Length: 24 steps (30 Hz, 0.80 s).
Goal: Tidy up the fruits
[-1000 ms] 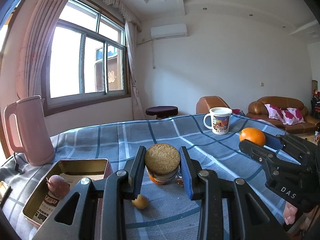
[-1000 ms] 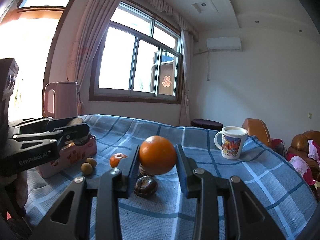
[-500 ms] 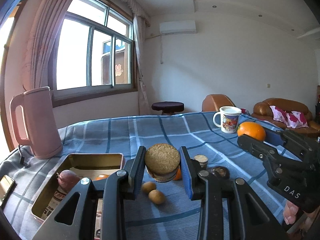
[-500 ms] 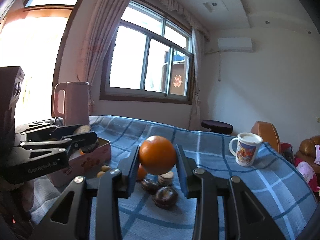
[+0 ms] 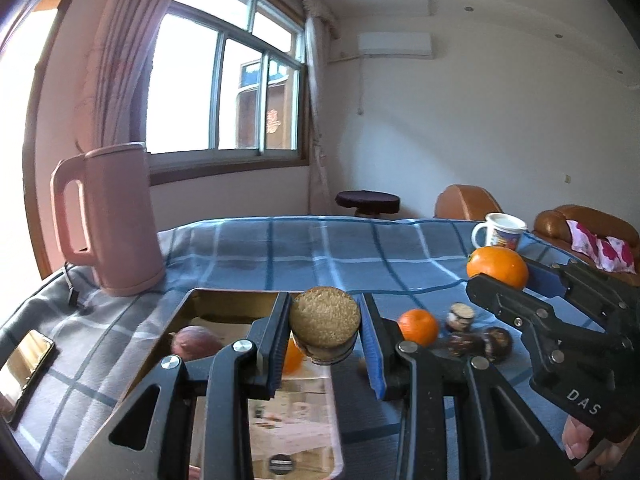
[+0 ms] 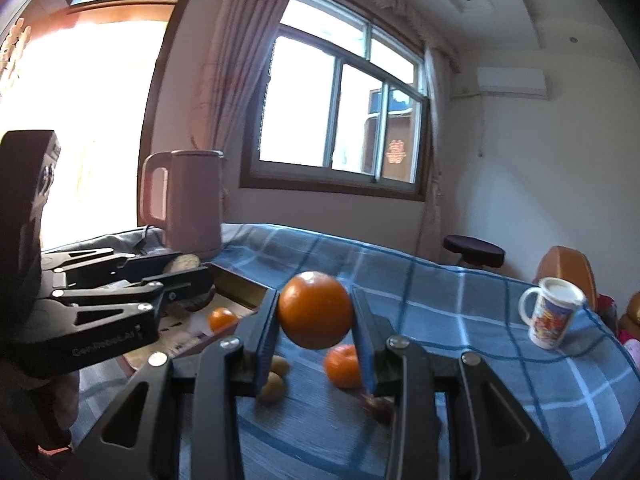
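My left gripper (image 5: 325, 332) is shut on a round brown-topped fruit (image 5: 323, 318) and holds it over the near right edge of the open metal tin (image 5: 224, 300). The tin holds a reddish fruit (image 5: 196, 342) and a small orange (image 5: 294, 356). My right gripper (image 6: 316, 320) is shut on a large orange (image 6: 315, 310) above the blue checked cloth. It also shows in the left wrist view (image 5: 498, 266). A loose tangerine (image 5: 418, 325) and dark fruits (image 5: 496, 343) lie on the cloth. Two small tan fruits (image 6: 276, 378) lie beside the tin.
A pink kettle (image 5: 106, 220) stands at the back left beside the tin. A printed mug (image 6: 554, 314) stands at the far right of the table. A phone (image 5: 24, 364) lies at the left edge. A stool (image 5: 367, 202) and sofas stand beyond.
Both grippers have swung left toward the tin, each still holding its fruit. The left gripper now hangs over the tin's edge; the kettle and tin look nearer.
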Motion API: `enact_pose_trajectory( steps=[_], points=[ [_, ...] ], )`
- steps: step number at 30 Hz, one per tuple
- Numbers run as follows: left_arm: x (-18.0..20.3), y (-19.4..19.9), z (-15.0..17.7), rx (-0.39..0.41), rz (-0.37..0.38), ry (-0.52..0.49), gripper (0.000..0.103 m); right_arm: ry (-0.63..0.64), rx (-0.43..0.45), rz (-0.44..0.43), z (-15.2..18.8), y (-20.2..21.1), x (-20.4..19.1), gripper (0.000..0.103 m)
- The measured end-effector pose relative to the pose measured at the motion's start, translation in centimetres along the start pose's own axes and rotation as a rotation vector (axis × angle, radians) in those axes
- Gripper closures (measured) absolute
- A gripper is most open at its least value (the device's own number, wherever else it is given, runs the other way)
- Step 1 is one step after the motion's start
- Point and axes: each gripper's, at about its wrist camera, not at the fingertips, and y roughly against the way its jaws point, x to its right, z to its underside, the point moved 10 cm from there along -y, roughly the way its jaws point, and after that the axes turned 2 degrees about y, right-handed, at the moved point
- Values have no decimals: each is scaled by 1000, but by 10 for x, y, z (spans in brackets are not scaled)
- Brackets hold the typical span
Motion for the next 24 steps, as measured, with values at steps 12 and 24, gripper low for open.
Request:
enact_pose_trajectory(
  steps=[12,24],
  points=[
    [-64,-7,8,-71,-89,47,68,66,-43,-99,-12,-40,-55,65],
    [-98,-18,36,-190,-108,87,68,112,-161,-200,5,-78,-107,65]
  ],
)
